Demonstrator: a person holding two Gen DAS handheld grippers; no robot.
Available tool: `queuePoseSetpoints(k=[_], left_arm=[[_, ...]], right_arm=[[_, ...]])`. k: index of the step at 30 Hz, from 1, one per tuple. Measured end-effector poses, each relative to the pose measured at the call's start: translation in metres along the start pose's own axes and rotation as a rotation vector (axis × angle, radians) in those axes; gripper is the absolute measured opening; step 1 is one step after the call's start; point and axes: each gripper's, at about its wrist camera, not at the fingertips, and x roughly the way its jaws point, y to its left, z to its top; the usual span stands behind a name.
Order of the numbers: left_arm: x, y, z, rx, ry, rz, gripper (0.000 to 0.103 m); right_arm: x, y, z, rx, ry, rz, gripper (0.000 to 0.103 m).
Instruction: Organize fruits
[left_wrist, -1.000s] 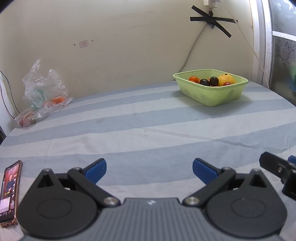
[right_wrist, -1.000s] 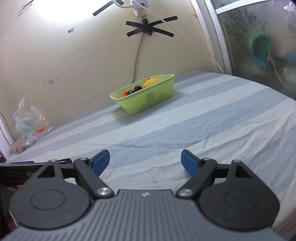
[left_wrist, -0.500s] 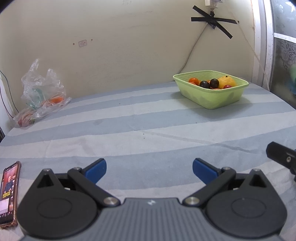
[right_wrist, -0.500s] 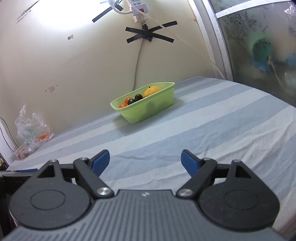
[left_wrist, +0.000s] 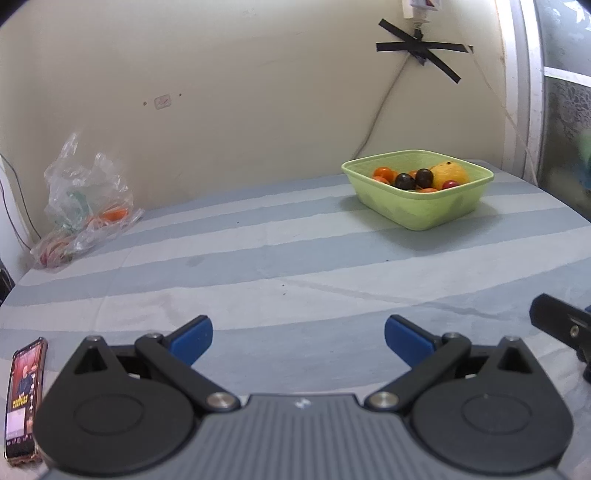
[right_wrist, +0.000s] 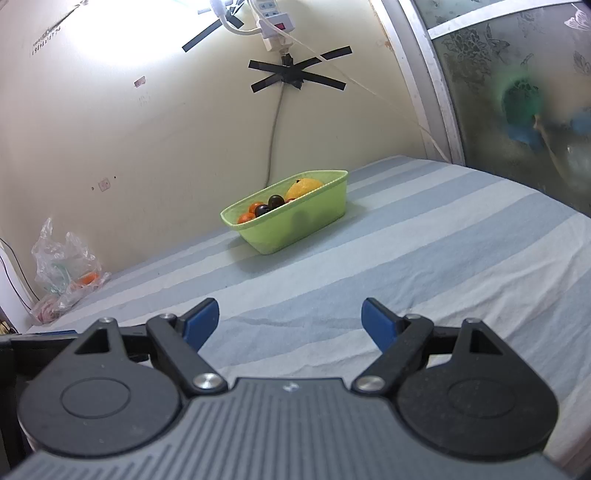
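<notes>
Striped bedsheet (left_wrist: 258, 258) is seen bearing the green fruit basket (left_wrist: 424, 210) well ahead and rightward of the left gripper (left_wrist: 297, 334), ahead-left of the right gripper (right_wrist: 290, 319), both spread empty.

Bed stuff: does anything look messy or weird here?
A little. A crumpled plastic bag lies slumped against the wall, and a phone lies with its screen lit at the near edge. The fruit sits neatly inside the green basket; nothing has spilled.
</notes>
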Motion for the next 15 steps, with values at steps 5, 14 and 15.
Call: queuePoseSetpoints(k=[5, 14, 15], left_arm=[[-0.003, -0.004, 0.002, 0.010, -0.012, 0.004, 0.103], [-0.015, -0.005, 0.009, 0.033, -0.073, 0.023, 0.103], [-0.016, -0.006, 0.010, 0.039, -0.073, 0.019, 0.103]], right_arm=[[-0.002, 0.000, 0.000, 0.003, -0.005, -0.001, 0.086], [-0.005, 0.002, 0.005, -0.009, -0.017, 0.000, 0.086], [-0.005, 0.003, 0.006, -0.012, -0.022, 0.001, 0.086]])
